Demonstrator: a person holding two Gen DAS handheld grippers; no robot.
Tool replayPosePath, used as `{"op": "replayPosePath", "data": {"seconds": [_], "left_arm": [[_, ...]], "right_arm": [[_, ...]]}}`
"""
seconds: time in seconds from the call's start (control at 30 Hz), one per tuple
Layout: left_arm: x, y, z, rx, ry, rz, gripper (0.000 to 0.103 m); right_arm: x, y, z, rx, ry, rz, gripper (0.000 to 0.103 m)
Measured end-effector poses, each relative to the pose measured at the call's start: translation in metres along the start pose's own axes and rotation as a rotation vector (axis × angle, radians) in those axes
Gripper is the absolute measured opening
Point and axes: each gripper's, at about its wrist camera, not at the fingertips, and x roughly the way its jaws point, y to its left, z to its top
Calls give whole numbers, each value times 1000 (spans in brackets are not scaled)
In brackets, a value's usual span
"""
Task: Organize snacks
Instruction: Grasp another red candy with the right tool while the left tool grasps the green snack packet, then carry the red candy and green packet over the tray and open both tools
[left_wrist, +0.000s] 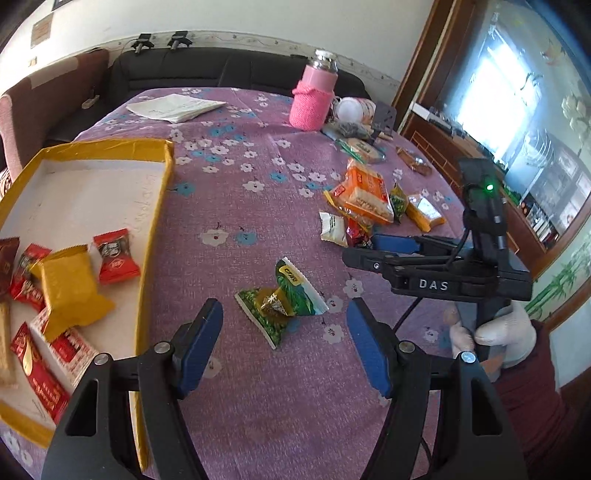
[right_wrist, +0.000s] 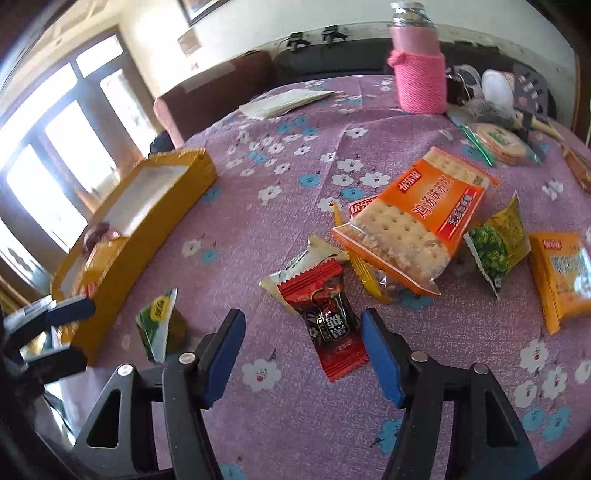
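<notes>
Scene: A person is holding a two-finger gripper in each hand over a counter (left_wrist: 236, 206) covered with a purple flowered cloth, where loose snack packets are lying.

Step in hand: Both grippers are lining up on packets to pick; by my judgement, sorting into the yellow box (left_wrist: 153, 236) is partly done, since several packets are already lying inside it while others are still on the cloth.

Left gripper (left_wrist: 284, 343): Its jaws are standing wide open and holding nothing. A green packet (left_wrist: 282, 299) is lying on the cloth just ahead of the jaws, roughly centred on the gap, not yet between them.

Right gripper (right_wrist: 303, 354): Its jaws are also wide open and empty. A red candy packet (right_wrist: 328, 325) is lying in the gap, its near end between the fingertips; no pad appears to be touching it.

Rest of the snacks: Beyond the right jaws, an orange cracker bag (right_wrist: 413, 225) is resting over smaller packets, with a green pea packet (right_wrist: 496, 243) and an orange biscuit pack (right_wrist: 565, 273) to the right of the jaws.

Box: It is sitting to the left of both pairs of jaws.

Next move, as I judge it: Each gripper is needing to go lower and forward until its packet sits between the pads, then close gently, since the thin wrappers may slide or crumple.
</notes>
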Motion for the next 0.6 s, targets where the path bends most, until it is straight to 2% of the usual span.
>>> {"op": "replayPosePath", "data": {"seconds": [0.17,0.3,0.33,0.4,0.5,0.6], "left_arm": [[37,-5,6,44,86,24,69],[53,-6,9,62,105,37,69],[56,-7,9,71,105,43,69],[60,-9,9,93,100,58,69],[63,-13,6,137,90,43,73],[67,-17,8,176,87,39,73]], "right_arm": [[1,-3,-2,2,-14,-21,66],[1,-7,-3,6,-6,-27,64],[0,-7,-3,4,-7,-30,62],[1,-7,-2,7,-6,-44,44],[1,-8,-2,14,-4,-67,32],[1,-7,-2,18,-6,-76,33]]}}
